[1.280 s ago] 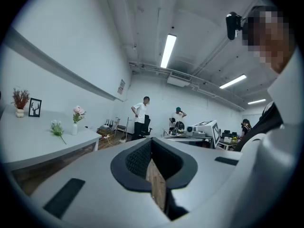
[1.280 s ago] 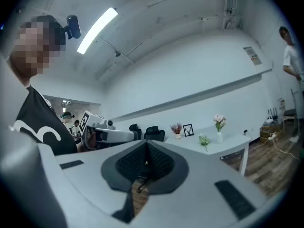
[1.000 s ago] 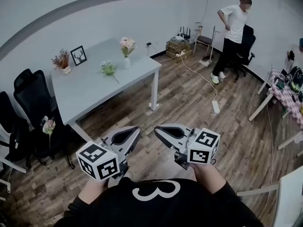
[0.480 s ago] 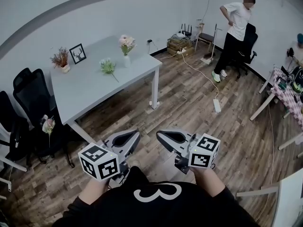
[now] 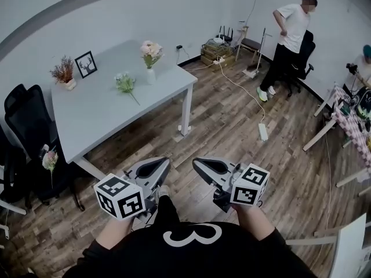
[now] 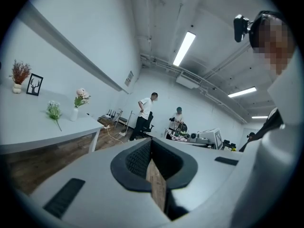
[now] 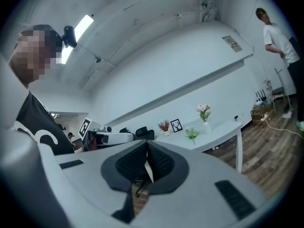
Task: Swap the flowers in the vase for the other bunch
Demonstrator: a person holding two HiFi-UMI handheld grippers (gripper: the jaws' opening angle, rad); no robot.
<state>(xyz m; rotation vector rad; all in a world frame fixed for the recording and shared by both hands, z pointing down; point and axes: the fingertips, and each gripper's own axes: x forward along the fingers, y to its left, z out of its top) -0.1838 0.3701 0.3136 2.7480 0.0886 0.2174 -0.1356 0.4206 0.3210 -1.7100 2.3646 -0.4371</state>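
A white vase [image 5: 151, 76] with pink flowers [image 5: 150, 49] stands near the far right end of the grey table [image 5: 98, 117]. A loose green and white bunch [image 5: 125, 84] lies on the tabletop just left of it. My left gripper [image 5: 154, 165] and right gripper [image 5: 204, 165] are held side by side close to my chest, well short of the table, both shut and empty. The left gripper view shows the vase [image 6: 74, 114] and the loose bunch [image 6: 53, 110] far off at the left. In the right gripper view the vase [image 7: 206, 126] and bunch [image 7: 192, 134] are small at the right.
A potted dried plant [image 5: 64, 73] and a framed picture [image 5: 86, 64] sit at the table's back. Black chairs [image 5: 23, 114] stand left of it, one with a flower [image 5: 49, 160] on it. A person [image 5: 290, 33] stands at the back right. A power strip [image 5: 262, 132] and cables lie on the wooden floor.
The table and flowers have slid left and come a little nearer in the head view as I move forward. Both grippers stay shut and side by side.
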